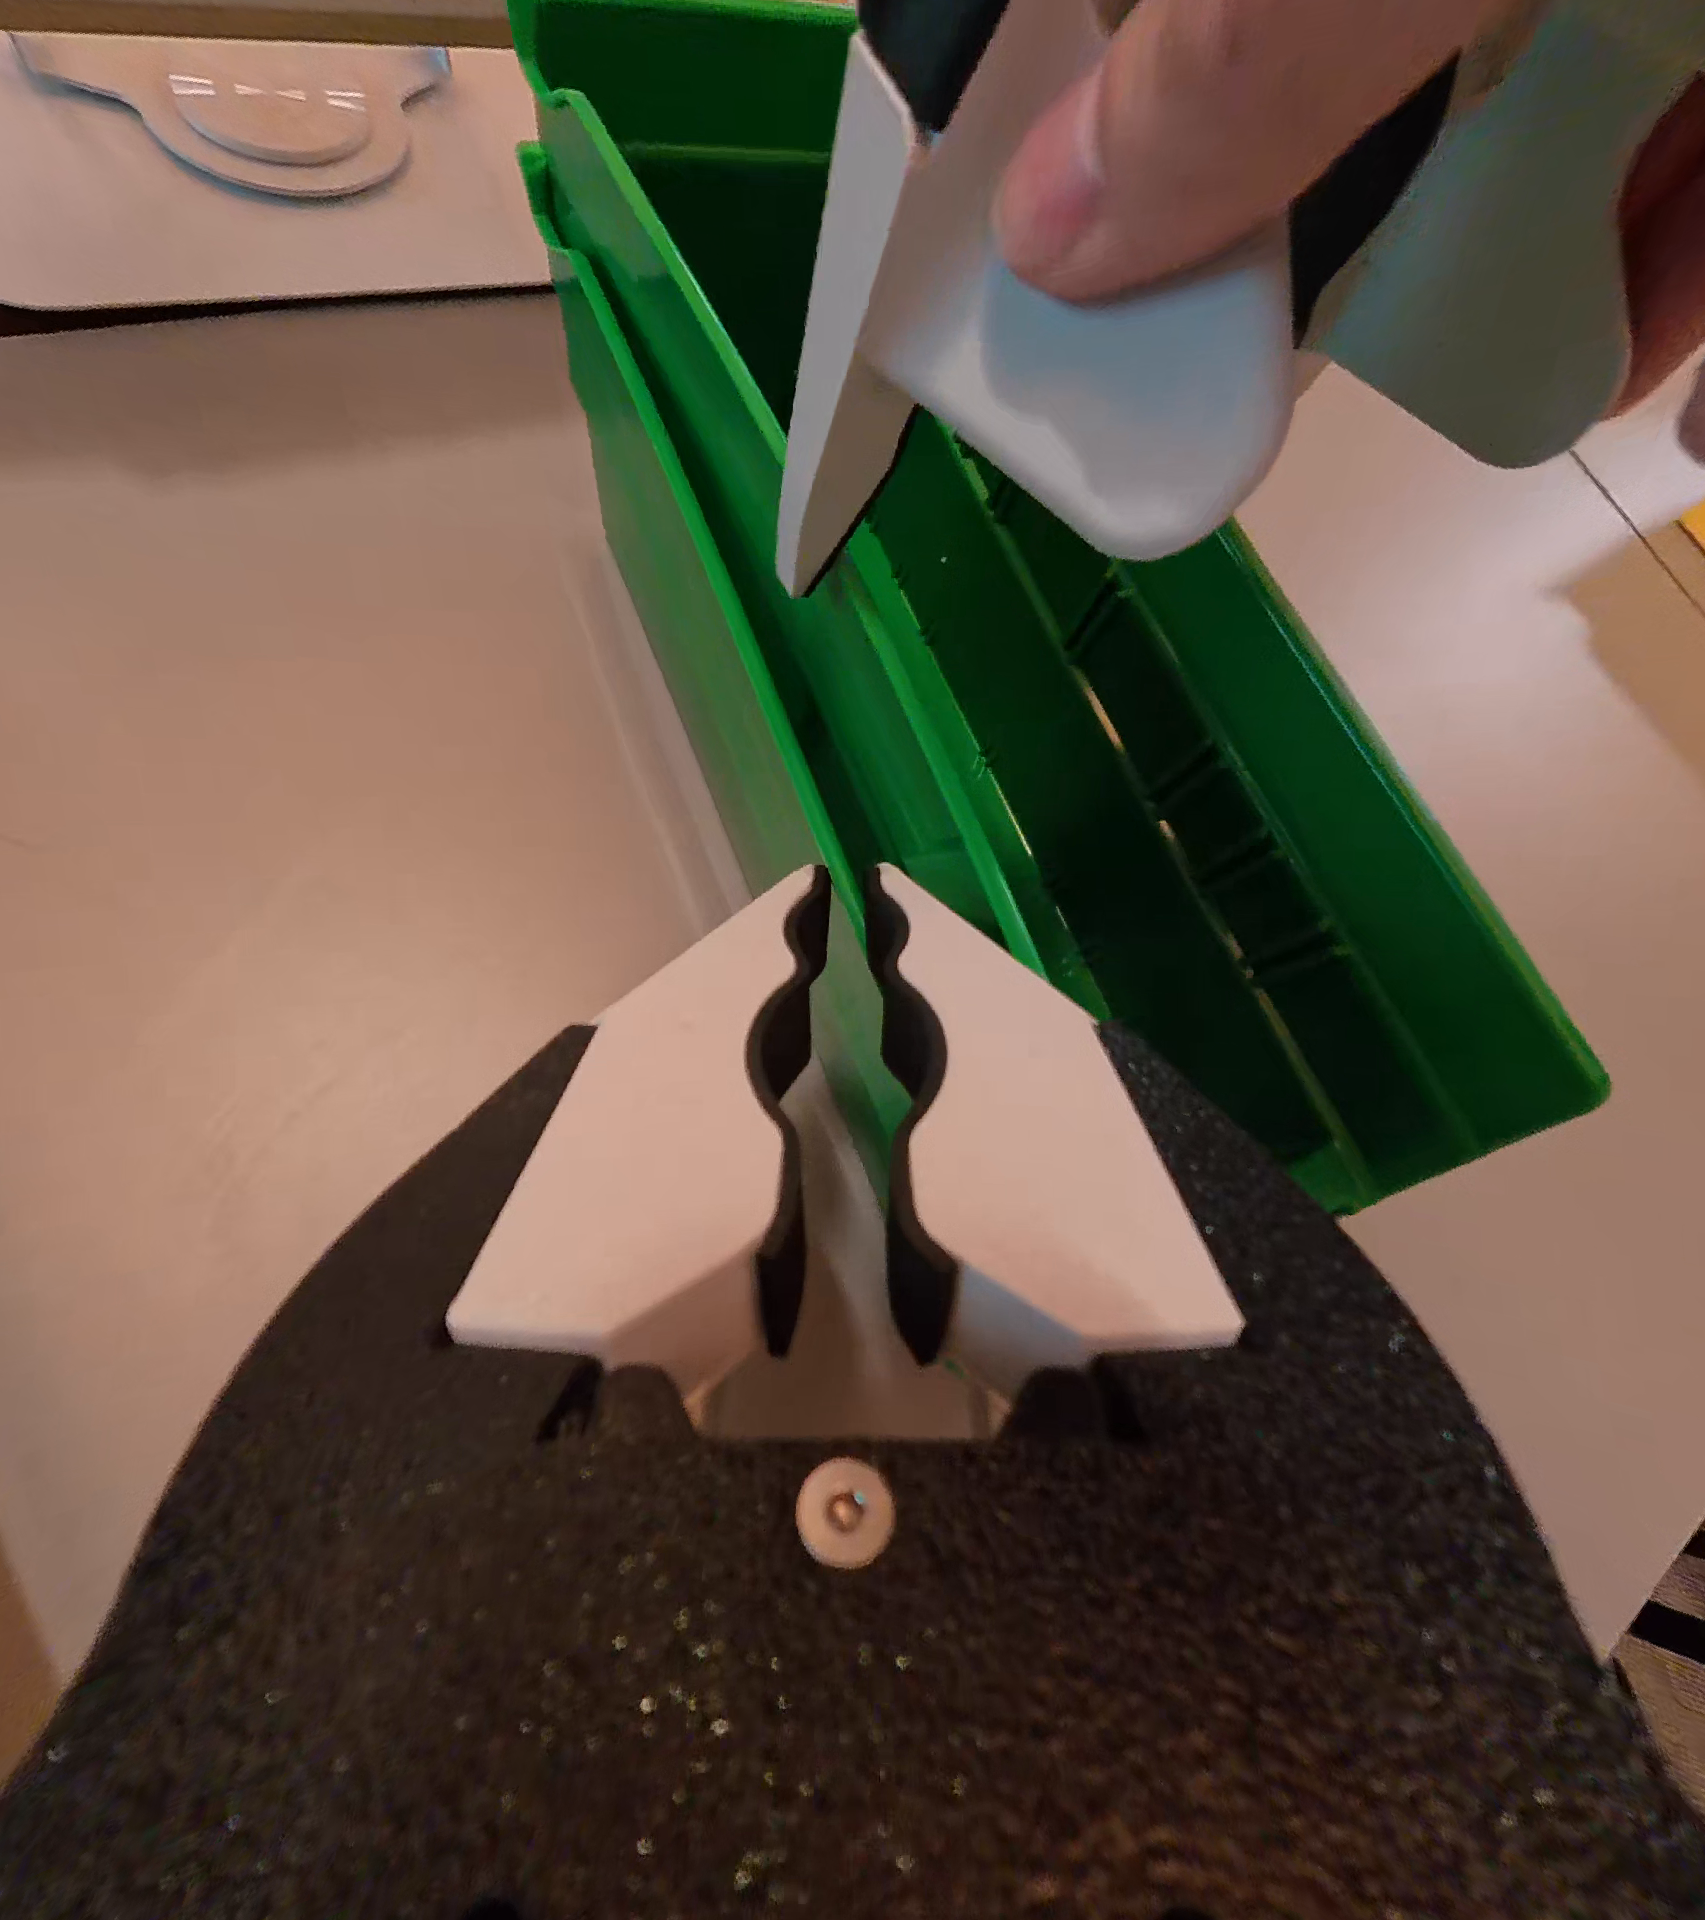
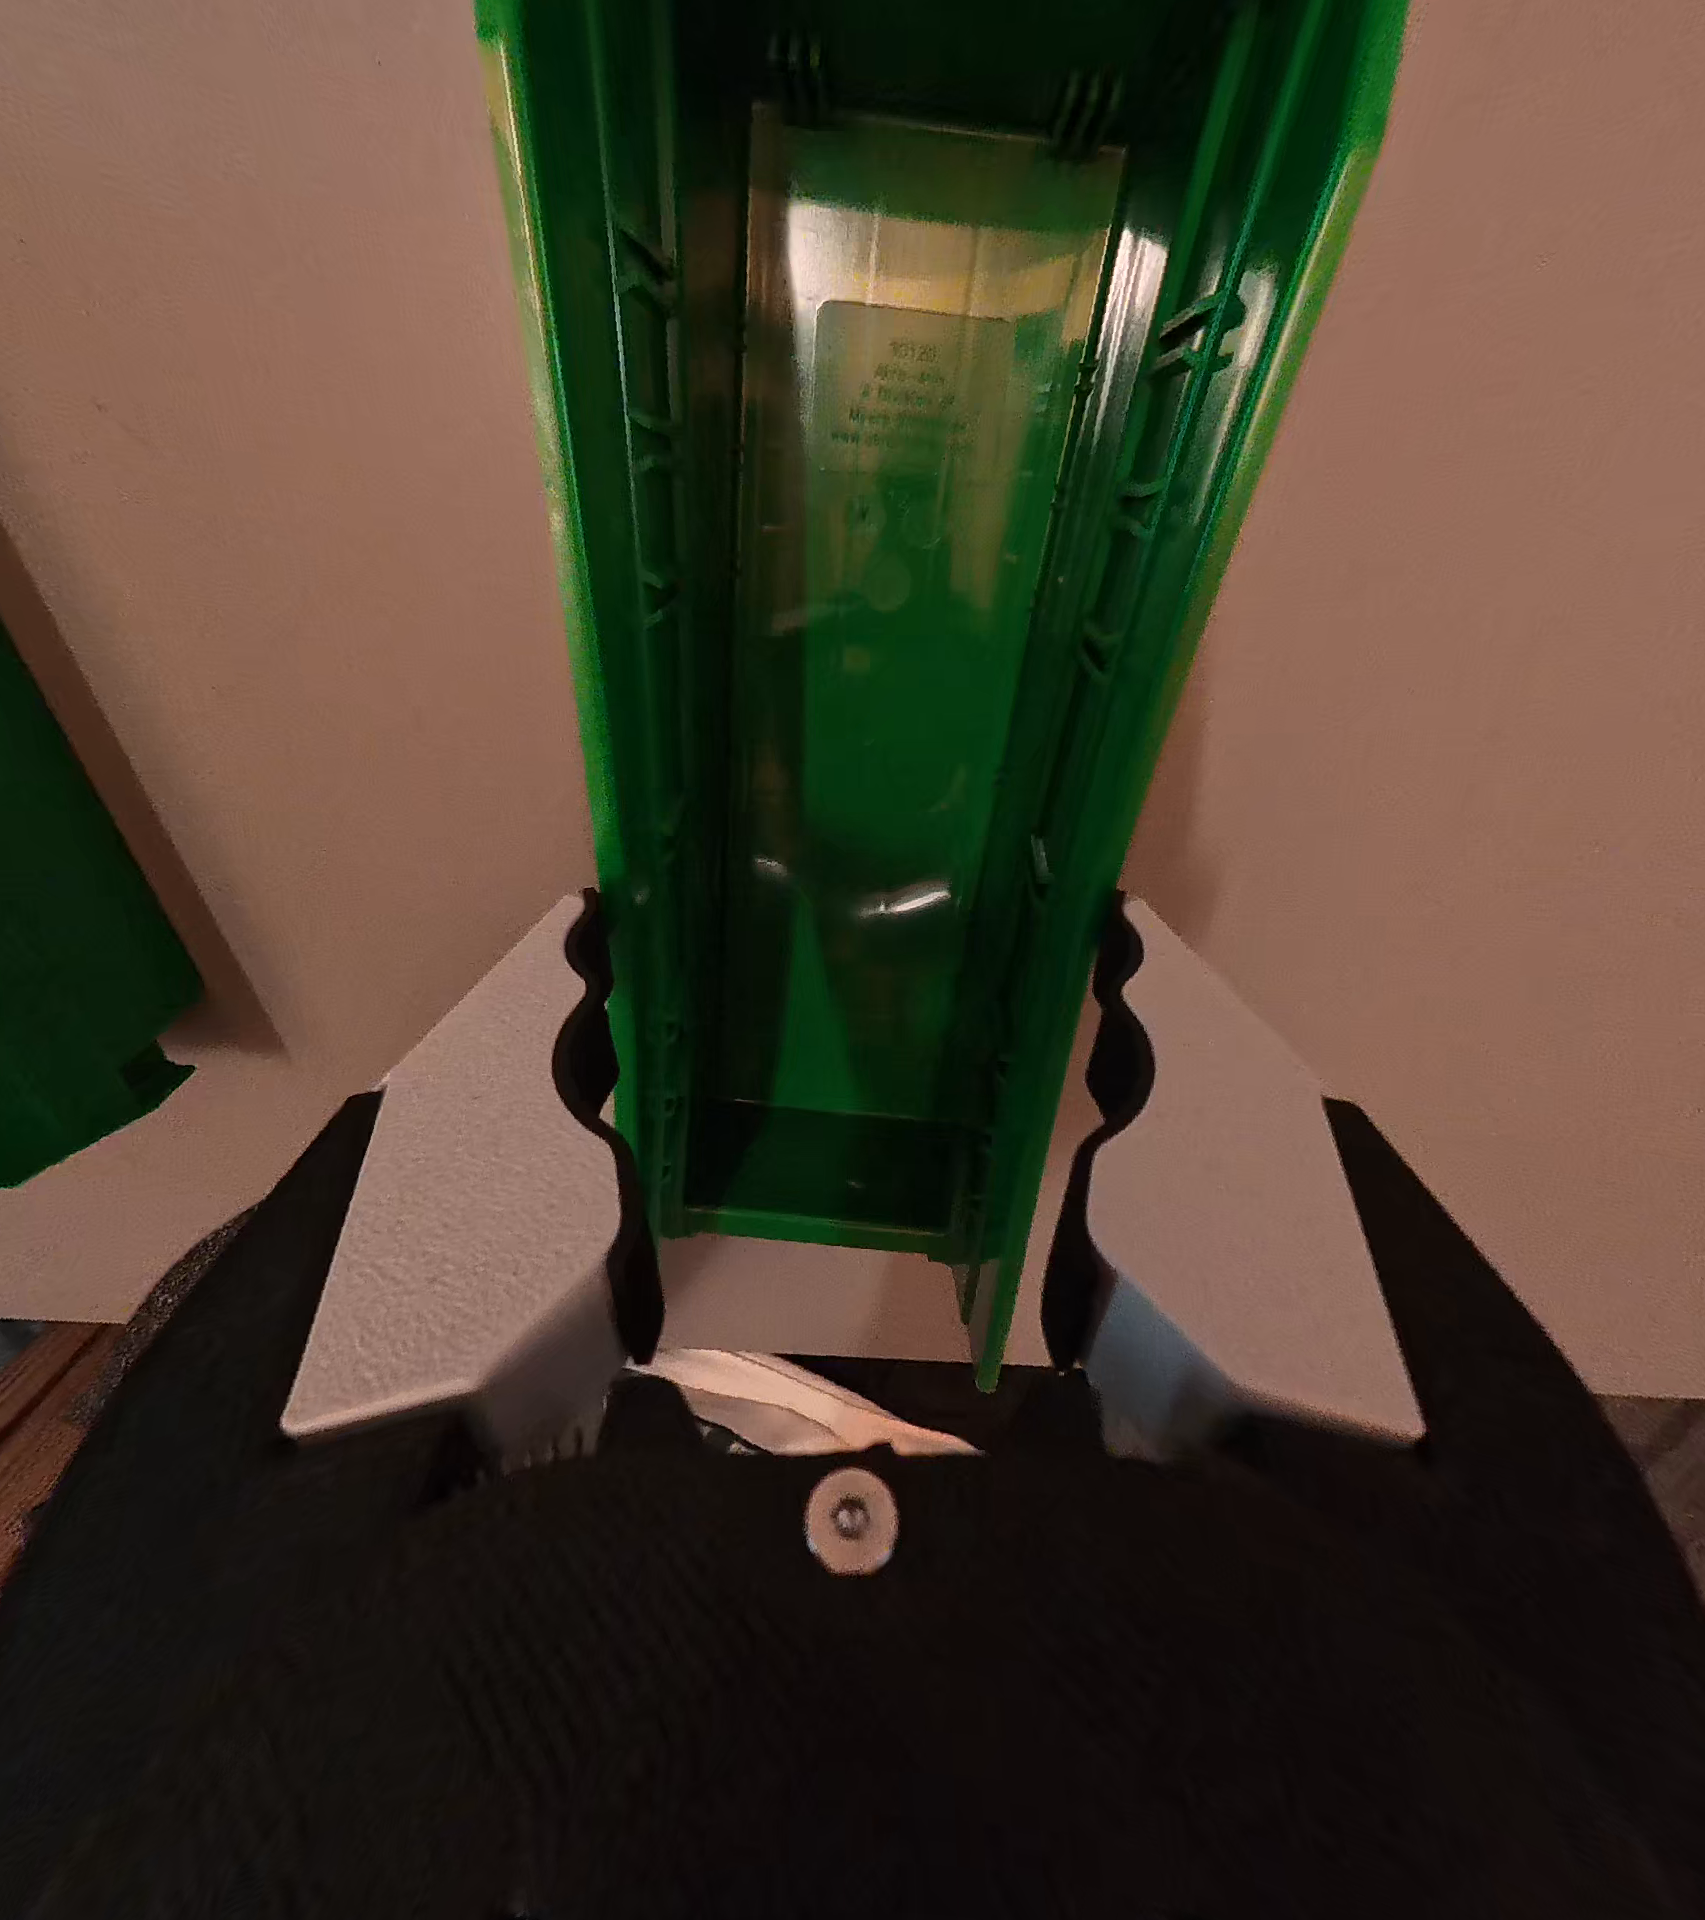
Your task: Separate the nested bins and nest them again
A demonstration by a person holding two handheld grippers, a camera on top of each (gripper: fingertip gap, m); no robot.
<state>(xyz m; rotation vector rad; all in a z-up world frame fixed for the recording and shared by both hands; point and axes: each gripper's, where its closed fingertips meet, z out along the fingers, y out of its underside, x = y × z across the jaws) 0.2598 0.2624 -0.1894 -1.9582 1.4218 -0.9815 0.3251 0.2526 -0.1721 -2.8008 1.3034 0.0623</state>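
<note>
- The left tongs [image 1: 846, 1049] sit nearest, pinched together on the thin side wall of a green bin [image 1: 1274, 831]. That looks like an anchoring grip, holding one bin steady while the other is worked.
- The right tongs [image 2: 858, 1132] are spread wide and straddle the bin's near end. The left finger [image 2: 609, 1143] touches the wall, while the right one stands just clear, so I judge them not clamped.
- Only the left wrist view shows two rims side by side, one bin partly inside the other, and a person's hand [image 1: 1191, 156] on the right tool above.
- Only the right wrist view looks straight down into the bin, with a label [image 2: 915, 384] on its floor. It also shows a separate green bin [image 2: 17, 883] lying off to the left on the bench [image 2: 204, 416].
</note>
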